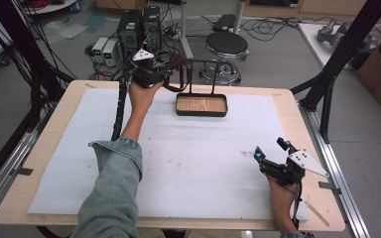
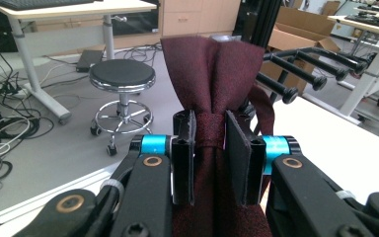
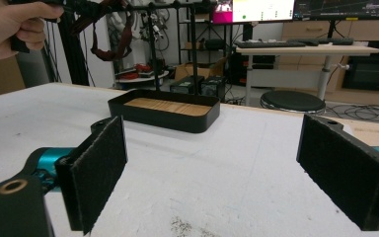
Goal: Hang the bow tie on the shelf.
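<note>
Gripping a dark red tie, the left gripper was raised at the far edge of the table, beside the black rack that rose from a wooden-bottomed tray. Its jaws were clamped on the narrow wrapped part of the tie, with the cloth spreading wider above and below them. The rack's black pegs stood just right of the tie. The right gripper rested near the table's right front corner, jaws wide apart with nothing between them, well away from the tray.
</note>
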Demonstrator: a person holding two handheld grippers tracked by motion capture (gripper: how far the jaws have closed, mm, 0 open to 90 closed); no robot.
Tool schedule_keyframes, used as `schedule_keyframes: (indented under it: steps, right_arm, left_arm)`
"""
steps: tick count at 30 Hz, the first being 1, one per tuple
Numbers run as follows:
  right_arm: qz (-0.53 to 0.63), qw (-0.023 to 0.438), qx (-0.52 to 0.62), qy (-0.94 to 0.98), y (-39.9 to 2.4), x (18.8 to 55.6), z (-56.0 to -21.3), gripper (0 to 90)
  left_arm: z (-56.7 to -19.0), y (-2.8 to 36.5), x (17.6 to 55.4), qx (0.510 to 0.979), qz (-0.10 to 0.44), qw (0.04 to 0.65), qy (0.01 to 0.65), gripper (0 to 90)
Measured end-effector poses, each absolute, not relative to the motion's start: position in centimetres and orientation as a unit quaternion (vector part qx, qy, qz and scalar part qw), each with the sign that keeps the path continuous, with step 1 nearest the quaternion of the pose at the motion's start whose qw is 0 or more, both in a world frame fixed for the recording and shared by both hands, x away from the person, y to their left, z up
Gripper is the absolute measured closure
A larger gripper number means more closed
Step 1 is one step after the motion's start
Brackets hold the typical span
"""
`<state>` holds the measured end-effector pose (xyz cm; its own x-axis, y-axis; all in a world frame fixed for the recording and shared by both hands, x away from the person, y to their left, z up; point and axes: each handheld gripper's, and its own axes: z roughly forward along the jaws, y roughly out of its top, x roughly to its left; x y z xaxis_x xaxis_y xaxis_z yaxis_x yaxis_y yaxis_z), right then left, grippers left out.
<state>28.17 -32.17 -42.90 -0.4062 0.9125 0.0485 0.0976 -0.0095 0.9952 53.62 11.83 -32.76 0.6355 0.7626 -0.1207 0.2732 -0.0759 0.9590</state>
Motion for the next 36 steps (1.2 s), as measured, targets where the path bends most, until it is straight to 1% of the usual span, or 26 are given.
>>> schedule_keyframes:
  steps: [3, 6, 9, 14, 19, 27, 28, 29, 36]
  right_arm:
    - [0.577, 0.353, 0.415, 0.609, -32.2, 28.2, -42.9, 11.0]
    - [0.577, 0.353, 0.415, 0.608, -32.2, 28.2, -42.9, 11.0]
    - [0.576, 0.354, 0.415, 0.609, -32.2, 28.2, -42.9, 11.0]
    - [0.576, 0.353, 0.417, 0.608, -32.2, 28.1, -42.9, 11.0]
    - [0.576, 0.354, 0.416, 0.608, -32.2, 28.2, -42.9, 11.0]
    - [0.576, 0.355, 0.415, 0.608, -32.1, 28.2, -42.9, 11.0]
    - [0.576, 0.355, 0.415, 0.608, -32.1, 28.2, -42.9, 11.0]
    - [0.576, 0.355, 0.415, 0.608, -32.1, 28.1, -42.9, 11.0]
    - [0.576, 0.355, 0.418, 0.607, -32.2, 28.2, -42.9, 11.0]
  left_arm:
    - [-32.8, 11.8, 53.7, 0.702, 0.214, 0.571, 0.369, 71.5]
    - [-33.0, 11.7, 53.7, 0.709, 0.225, 0.556, 0.370, 69.0]
    - [-33.1, 11.8, 53.6, 0.713, 0.225, 0.552, 0.369, 65.8]
    - [-33.1, 11.9, 53.4, 0.717, 0.226, 0.550, 0.363, 65.2]
    - [-32.7, 12.1, 52.9, 0.722, 0.230, 0.549, 0.354, 61.6]
    - [-31.3, 13.5, 51.1, 0.706, 0.228, 0.579, 0.338, 56.3]
    - [-31.1, 13.8, 50.8, 0.703, 0.227, 0.584, 0.336, 54.1]
    - [-31.0, 14.0, 50.6, 0.702, 0.228, 0.586, 0.335, 53.7]
    - [-29.4, 16.3, 48.2, 0.692, 0.247, 0.597, 0.321, 48.3]
